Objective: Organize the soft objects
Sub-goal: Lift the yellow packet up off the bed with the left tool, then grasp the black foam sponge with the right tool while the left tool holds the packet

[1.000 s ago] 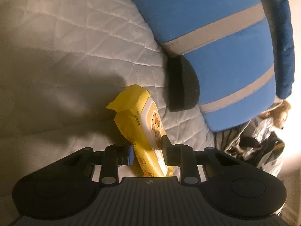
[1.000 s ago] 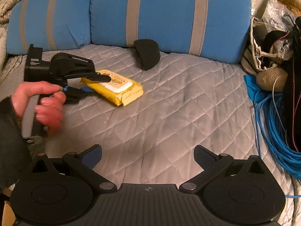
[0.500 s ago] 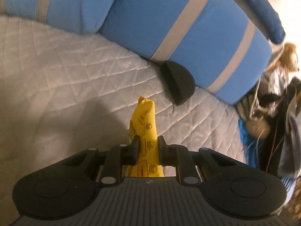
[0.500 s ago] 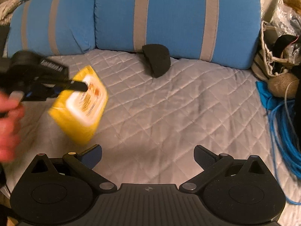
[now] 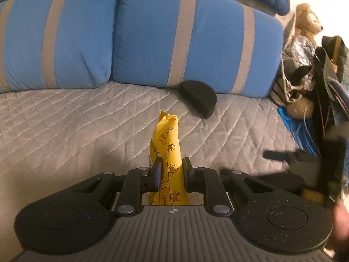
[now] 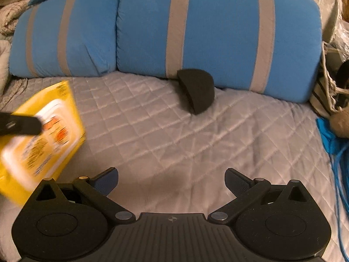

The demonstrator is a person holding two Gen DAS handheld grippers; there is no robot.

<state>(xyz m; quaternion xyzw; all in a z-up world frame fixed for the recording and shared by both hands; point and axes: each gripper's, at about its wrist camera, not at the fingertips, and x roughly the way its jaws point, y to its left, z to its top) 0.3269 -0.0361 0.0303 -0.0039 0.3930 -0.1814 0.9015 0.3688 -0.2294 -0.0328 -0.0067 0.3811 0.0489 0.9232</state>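
Left gripper [image 5: 171,174], clamped on the soft yellow plastic wipes pack [image 5: 166,152] held edge-up above the grey quilted bedspread [image 5: 65,126], should grip firmly and carry slowly so nothing slips.

I saw a quilted grey bed [image 6: 196,144]; a black foam wedge [image 6: 196,89] lay on it against two blue pillows [image 6: 218,28].

The yellow pack [image 5: 166,150] looks like glossy, smooth plastic film. The grey bed cover [image 6: 174,135] is quilted cloth with slight sheen. The blue pillows [image 6: 218,32] are soft matt fabric. The black half-round piece [image 6: 196,89] looks matt foam.
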